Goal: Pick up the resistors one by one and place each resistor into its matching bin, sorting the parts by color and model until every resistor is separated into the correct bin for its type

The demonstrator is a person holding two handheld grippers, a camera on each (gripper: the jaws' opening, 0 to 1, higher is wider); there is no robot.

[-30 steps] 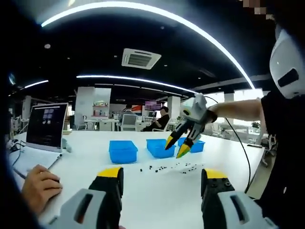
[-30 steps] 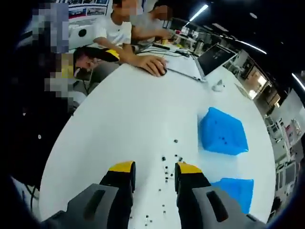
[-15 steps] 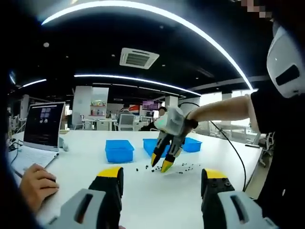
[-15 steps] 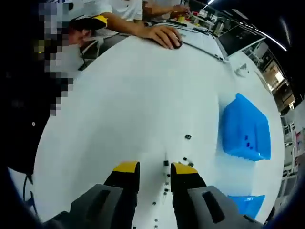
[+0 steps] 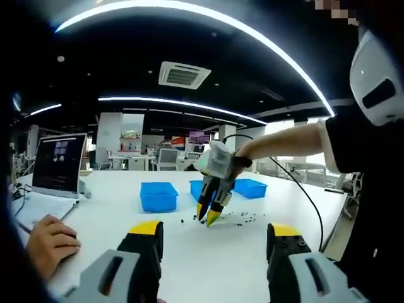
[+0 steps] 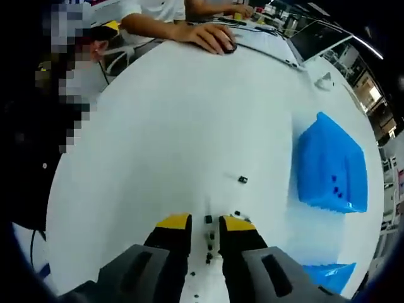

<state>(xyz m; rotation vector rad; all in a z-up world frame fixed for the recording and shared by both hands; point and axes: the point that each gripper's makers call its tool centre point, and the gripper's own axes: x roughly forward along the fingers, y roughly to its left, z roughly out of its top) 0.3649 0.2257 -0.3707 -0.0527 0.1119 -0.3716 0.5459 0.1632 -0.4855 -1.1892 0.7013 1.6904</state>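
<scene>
Resistors (image 6: 207, 238) are seen as small dark specks on the white bench (image 6: 164, 126), several lying in line in the narrow gap between the nearly closed jaws of the right gripper (image 6: 206, 222), not yet clamped; their long axis cannot be told. The left gripper (image 5: 213, 228) is held back with jaws wide apart, well away from the scatter. One stray resistor (image 6: 242, 180) lies further out. Beyond, toward the far edge, a blue bin (image 6: 332, 170) holds a few dark parts, and a second blue bin (image 6: 333, 276) is set beside it.
</scene>
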